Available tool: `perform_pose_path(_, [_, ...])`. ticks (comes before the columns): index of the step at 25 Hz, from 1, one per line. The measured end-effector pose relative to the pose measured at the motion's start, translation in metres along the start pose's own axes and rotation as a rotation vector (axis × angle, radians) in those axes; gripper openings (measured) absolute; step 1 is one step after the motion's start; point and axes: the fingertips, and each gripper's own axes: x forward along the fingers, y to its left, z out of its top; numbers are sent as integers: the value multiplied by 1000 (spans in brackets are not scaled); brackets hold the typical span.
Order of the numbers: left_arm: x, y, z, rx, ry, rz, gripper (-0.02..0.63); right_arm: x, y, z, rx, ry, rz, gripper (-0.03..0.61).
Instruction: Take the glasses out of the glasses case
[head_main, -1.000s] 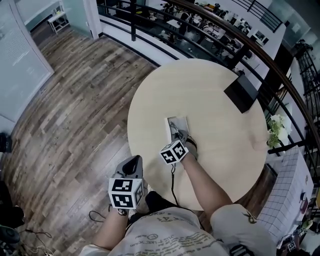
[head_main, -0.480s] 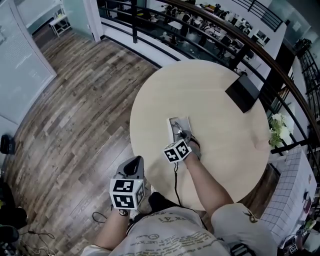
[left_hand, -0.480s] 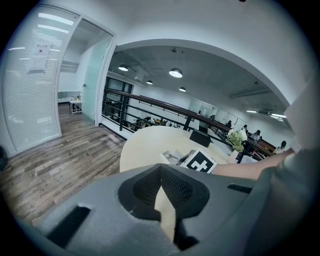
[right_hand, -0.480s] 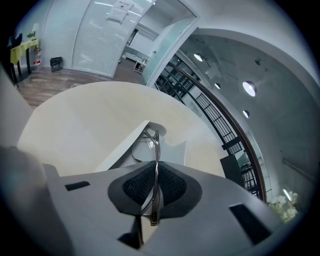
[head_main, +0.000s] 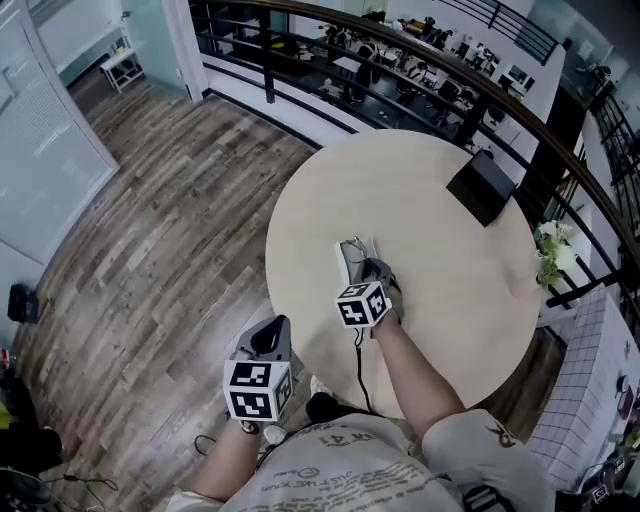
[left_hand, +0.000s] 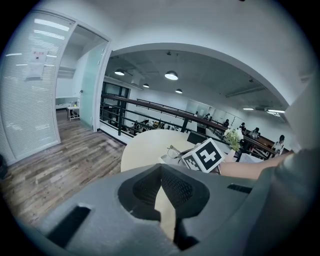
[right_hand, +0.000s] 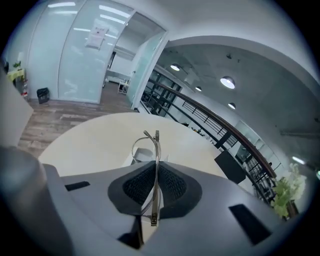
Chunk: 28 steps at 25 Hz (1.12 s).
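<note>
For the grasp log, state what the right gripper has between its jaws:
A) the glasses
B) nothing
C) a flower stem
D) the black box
A: in the right gripper view the right gripper is shut on the thin metal-framed glasses, which stick out of its jaws above the white glasses case.

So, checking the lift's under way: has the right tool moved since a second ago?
Yes, slightly: the right tool has edged rightward relative to the glasses case.
</note>
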Motion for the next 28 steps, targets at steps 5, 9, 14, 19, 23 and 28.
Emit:
perform_pose_path(5, [-16, -5, 1, 27, -24, -11, 12, -41, 3, 21, 178, -123, 35, 26])
perform_pose_path(9, [-29, -7, 4, 51, -51, -25, 12, -79, 7, 43, 278, -230, 76, 26])
perform_pose_path(14, [-45, -14, 15, 76, -87, -36, 12, -131, 12, 68, 367, -344, 117, 26])
perform_pose_path(19, [-67, -20, 20, 100, -120, -44, 12, -200, 23, 90, 341, -495, 99, 26])
perform_pose_path(23, [-85, -20, 21, 113, -152, -36, 12, -241, 36, 89, 411, -551, 149, 26])
perform_pose_path(28, [-104, -19, 21, 124, -170, -29, 12, -283, 55, 85, 456, -585, 211, 26])
